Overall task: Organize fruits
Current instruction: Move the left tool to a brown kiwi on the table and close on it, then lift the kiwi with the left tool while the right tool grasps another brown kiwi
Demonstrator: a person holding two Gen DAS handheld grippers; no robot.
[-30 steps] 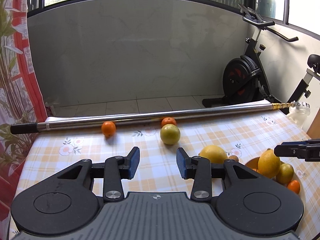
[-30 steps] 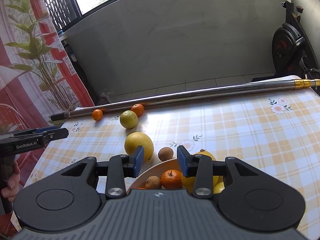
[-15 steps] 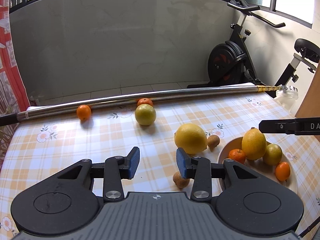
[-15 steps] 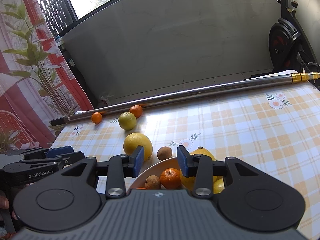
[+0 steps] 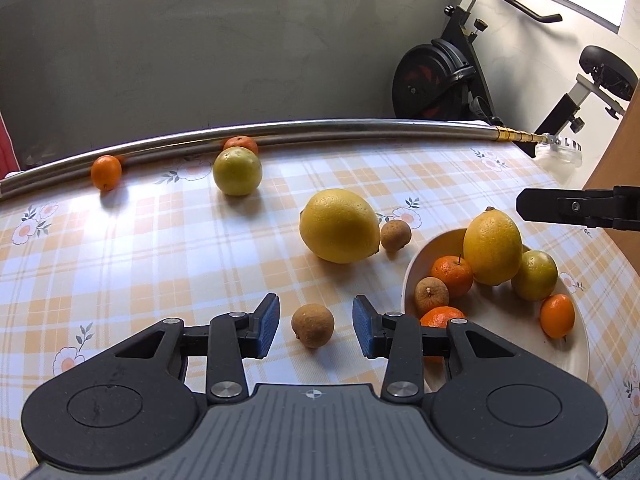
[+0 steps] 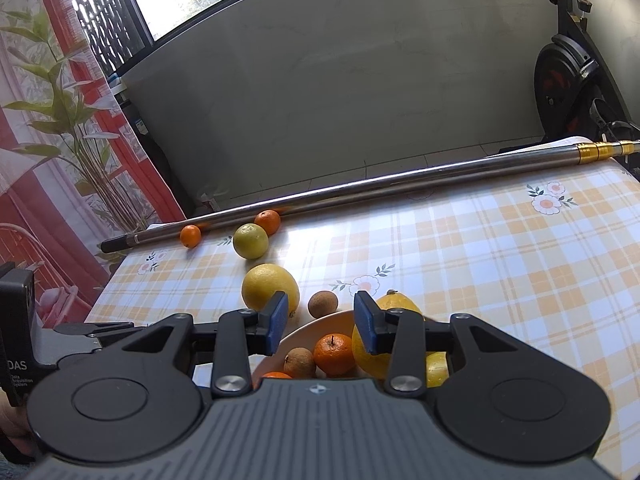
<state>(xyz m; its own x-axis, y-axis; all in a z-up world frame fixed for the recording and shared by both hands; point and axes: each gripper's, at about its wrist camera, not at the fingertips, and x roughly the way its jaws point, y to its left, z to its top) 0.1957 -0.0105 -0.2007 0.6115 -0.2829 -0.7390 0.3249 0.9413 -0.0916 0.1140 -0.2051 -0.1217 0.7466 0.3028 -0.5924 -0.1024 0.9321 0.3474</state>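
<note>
A small brown fruit (image 5: 312, 325) lies on the checked tablecloth between the fingers of my left gripper (image 5: 316, 326), which is open; the pads stand clear of it on both sides. Just to its right is the white bowl (image 5: 500, 320), holding a lemon (image 5: 492, 248), a mandarin (image 5: 452, 276) and several other fruits. A big yellow citrus (image 5: 339, 225) and another brown fruit (image 5: 395, 234) lie beside the bowl. My right gripper (image 6: 322, 320) hovers open over the bowl's (image 6: 296, 334) near side with nothing between its fingers.
A long metal pole (image 5: 320, 128) lies along the table's far edge. Against it rest a green-yellow fruit (image 5: 237, 171), a mandarin (image 5: 241, 145) and a small orange (image 5: 105, 172). An exercise bike (image 5: 440, 76) stands behind; a curtain and plant (image 6: 60, 120) are at the left.
My left gripper has sunk and tipped down toward the table, and the small brown fruit now lies between its fingers. The right gripper has stayed in place.
</note>
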